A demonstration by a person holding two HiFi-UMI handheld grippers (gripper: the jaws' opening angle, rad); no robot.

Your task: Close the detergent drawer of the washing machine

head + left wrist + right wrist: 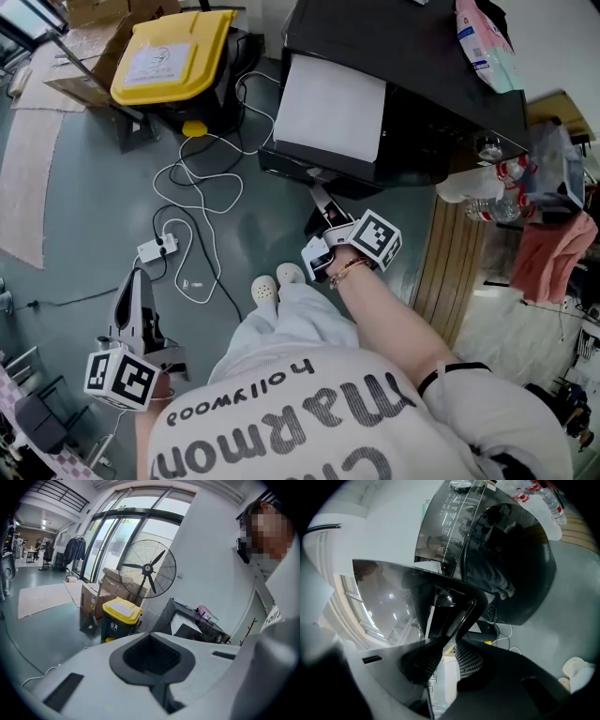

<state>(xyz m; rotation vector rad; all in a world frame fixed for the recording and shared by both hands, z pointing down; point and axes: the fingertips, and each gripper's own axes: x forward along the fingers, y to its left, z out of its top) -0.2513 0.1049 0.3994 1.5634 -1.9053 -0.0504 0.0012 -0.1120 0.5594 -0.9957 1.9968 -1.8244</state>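
The black washing machine (422, 94) stands at the top of the head view, seen from above. Its glossy black detergent drawer (454, 606) juts out of the front, low on the machine in the head view (321, 197). My right gripper (450, 644) reaches to it from below (323, 225). Its ribbed pads (423, 663) clamp the drawer's front edge, which wedges between them. The machine's round door (520, 564) lies to the right of the drawer. My left gripper (139, 277) hangs at the lower left, far from the machine, open and holding nothing.
A yellow-lidded bin (173, 56) and cardboard boxes (89, 47) stand left of the machine. A power strip (157, 248) with white cables lies on the floor between the grippers. The person's white shoes (277, 281) are below the drawer. A wooden shelf with bottles (497, 197) stands right.
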